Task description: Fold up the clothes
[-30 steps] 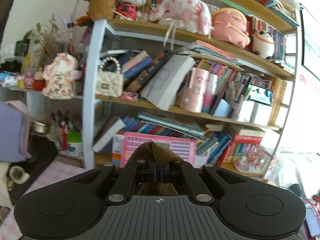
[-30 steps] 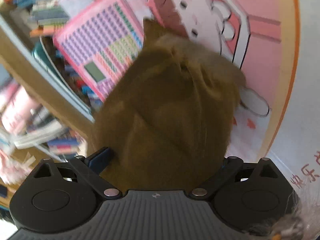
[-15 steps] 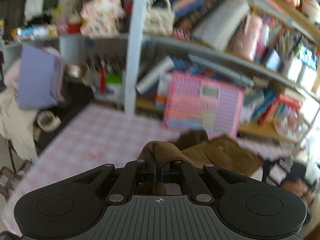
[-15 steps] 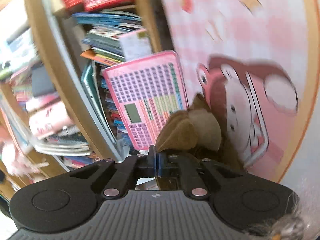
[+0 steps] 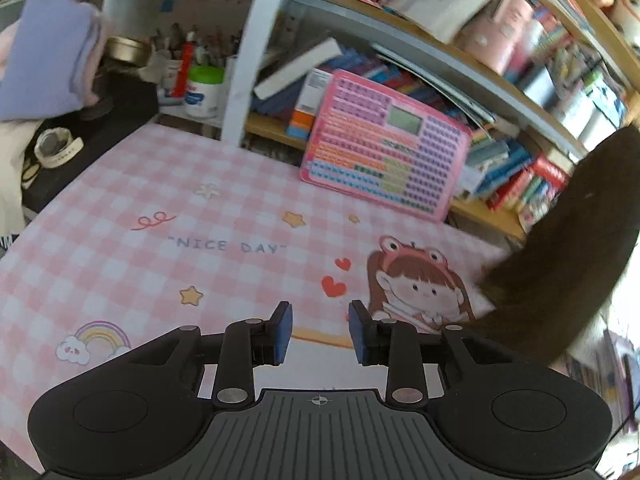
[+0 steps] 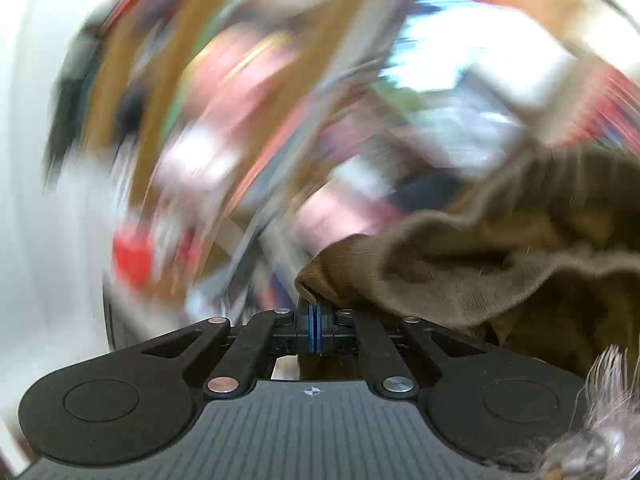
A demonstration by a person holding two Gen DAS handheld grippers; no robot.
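A brown knit garment (image 5: 568, 248) hangs in the air at the right of the left wrist view, its lower end near the pink checked mat (image 5: 160, 248). My left gripper (image 5: 320, 330) hovers over the mat with its jaws opening and nothing between the blue pads (image 5: 282, 330). In the right wrist view my right gripper (image 6: 315, 320) is shut on an edge of the brown garment (image 6: 500, 264), which bunches up to the right. Behind it everything is smeared by motion.
A pink toy keyboard tablet (image 5: 384, 152) leans against the bookshelf (image 5: 460, 208) at the mat's far edge. Folded lilac cloth (image 5: 44, 56) and a tape roll (image 5: 56, 146) sit at the far left. A white shelf post (image 5: 248, 52) stands behind the mat.
My left gripper let go of the brown garment, opened and dropped toward the mat. My right gripper closed on the garment, rolled and swung upward with it.
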